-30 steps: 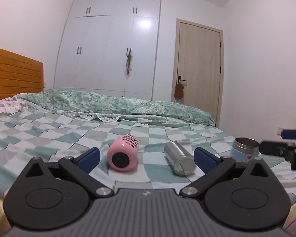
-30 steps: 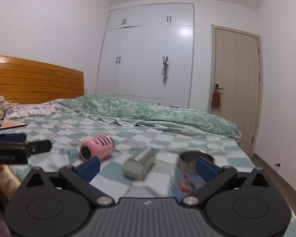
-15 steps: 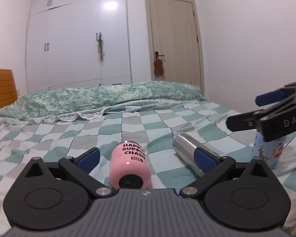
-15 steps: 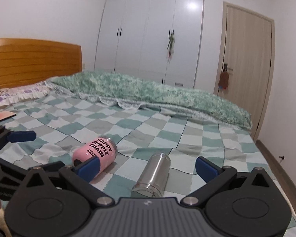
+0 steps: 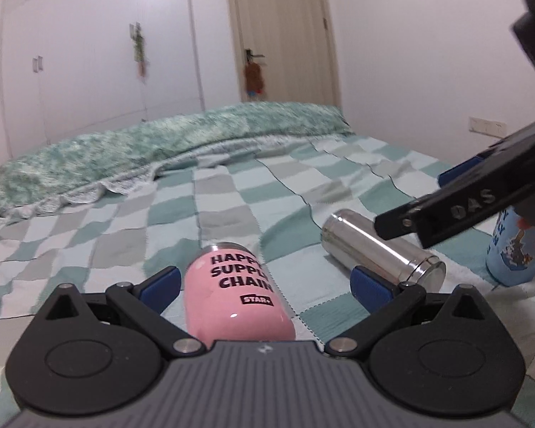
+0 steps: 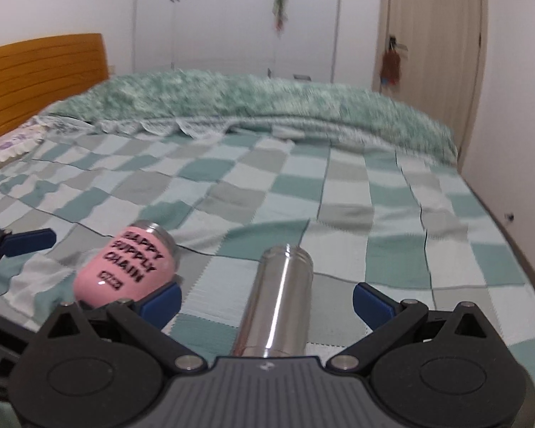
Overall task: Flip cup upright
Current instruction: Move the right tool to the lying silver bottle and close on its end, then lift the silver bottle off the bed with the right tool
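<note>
A pink cup printed "HAPPY SUPPLY CHAIN" lies on its side on the checked bedspread, between the open blue fingers of my left gripper. A steel cup lies on its side between the open fingers of my right gripper. The pink cup shows at the left of the right wrist view. The steel cup shows at the right of the left wrist view, under the right gripper's black arm. Neither gripper touches a cup.
A blue patterned cup stands upright at the right edge of the left wrist view. A rumpled green quilt lies across the far side of the bed. A wooden headboard is at the left, a door at the right.
Both grippers have moved forward and lower. The pink cup now sits between the left fingers and the steel cup between the right fingers. The cups have not moved.
</note>
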A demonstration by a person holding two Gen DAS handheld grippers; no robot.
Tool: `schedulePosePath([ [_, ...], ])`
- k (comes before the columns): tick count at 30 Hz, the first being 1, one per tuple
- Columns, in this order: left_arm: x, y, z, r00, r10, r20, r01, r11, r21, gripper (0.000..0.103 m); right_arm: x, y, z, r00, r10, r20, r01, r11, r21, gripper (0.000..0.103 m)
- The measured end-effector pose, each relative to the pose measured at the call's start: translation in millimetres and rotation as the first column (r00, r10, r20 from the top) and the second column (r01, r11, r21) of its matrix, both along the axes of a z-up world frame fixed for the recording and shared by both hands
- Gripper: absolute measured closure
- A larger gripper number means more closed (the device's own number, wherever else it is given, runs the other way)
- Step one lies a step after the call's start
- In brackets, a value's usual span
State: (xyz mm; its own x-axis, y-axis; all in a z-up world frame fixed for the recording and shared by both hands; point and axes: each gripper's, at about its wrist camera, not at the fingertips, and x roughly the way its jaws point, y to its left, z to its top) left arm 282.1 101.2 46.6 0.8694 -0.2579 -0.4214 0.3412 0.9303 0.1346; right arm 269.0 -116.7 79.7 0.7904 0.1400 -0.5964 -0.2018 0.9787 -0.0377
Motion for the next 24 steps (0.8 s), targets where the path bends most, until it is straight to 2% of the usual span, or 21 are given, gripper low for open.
schedulePosePath([
  [6, 26.6, 1.1, -3.4, 0.998, -0.015, -0.057, 0.015, 1.0, 0.0, 0.0, 43.0, -1.5, -19.4, 0.989, -0.074, -0.127, 0.075, 0.997, -0.002, 0.007],
  [13, 49.7, 4.4, -8.6, 0.992, 0.018, -0.125, -0.015, 1.0, 0.022, 0.0, 73.5, 0.7, -40.9, 0.966, -0.1, -0.239, 0.103, 0.995, -0.001, 0.013],
  [21, 52.1, 5.0, -12.8, 0.99, 0.028, -0.138, -0.022, 0.999, 0.04, 0.0, 91.4, 11.4, -68.4, 0.929, -0.108, -0.355, 0.105, 0.994, -0.029, 0.022],
  [22, 51.7, 4.2, -12.8, 0.99, 0.026, -0.139, -0.021, 0.999, 0.04, 0.0, 91.9, 12.3, -70.1, 0.926, -0.109, -0.361, 0.104, 0.994, -0.034, 0.026],
  [23, 51.8, 3.9, -12.8, 0.99, 0.027, -0.138, -0.021, 0.999, 0.04, 0.0, 92.9, 12.6, -71.6, 0.924, -0.108, -0.368, 0.102, 0.994, -0.037, 0.038],
  [24, 51.8, 3.9, -12.8, 0.99, 0.026, -0.138, -0.021, 0.999, 0.04, 0.0, 93.5, 12.7, -72.6, 0.921, -0.104, -0.375, 0.1, 0.995, -0.03, 0.04],
])
